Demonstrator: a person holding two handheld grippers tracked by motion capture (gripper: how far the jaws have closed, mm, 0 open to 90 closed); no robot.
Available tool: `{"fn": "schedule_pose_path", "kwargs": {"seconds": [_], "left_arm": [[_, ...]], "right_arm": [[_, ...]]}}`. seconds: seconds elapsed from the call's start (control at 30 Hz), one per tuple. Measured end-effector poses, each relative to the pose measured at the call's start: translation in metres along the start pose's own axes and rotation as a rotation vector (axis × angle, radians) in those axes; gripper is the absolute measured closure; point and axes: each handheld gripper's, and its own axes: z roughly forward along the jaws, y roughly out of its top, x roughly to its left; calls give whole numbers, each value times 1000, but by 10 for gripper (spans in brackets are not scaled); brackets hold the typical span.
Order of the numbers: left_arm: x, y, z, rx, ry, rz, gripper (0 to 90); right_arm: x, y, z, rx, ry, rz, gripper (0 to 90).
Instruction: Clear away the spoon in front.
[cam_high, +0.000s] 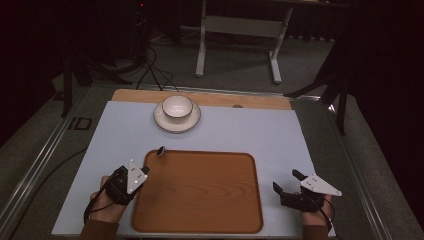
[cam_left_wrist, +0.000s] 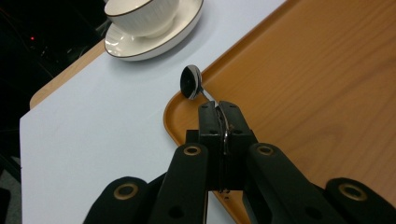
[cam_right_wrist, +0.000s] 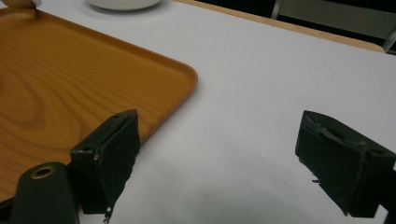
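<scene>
Tray: orange-brown with a wood-grain pattern. Spoon: shiny silver metal with a dark reflecting bowl. Cup and saucer: white, each with a thin dark rim line; the cup wall is finely ribbed. Table mat: pale blue-grey. Table edge: light wood. Left gripper and right gripper: black, with brass-coloured rivets.

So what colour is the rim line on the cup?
A thin dark brown line runs round the rim of the white ribbed cup, clearest in the left gripper view.
</scene>
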Motion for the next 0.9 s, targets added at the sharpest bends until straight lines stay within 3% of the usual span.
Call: {"fn": "schedule_pose_path", "kwargs": {"seconds": [0.67,0.9], "left_arm": [[-5,-15,-5,26,-4,-12,881],[-9,-18,-5,32,-15,-31,798]], "right_arm": [[0,0,0,0,-4,1,135],[0,0,0,3,-2,-3,135]]}}
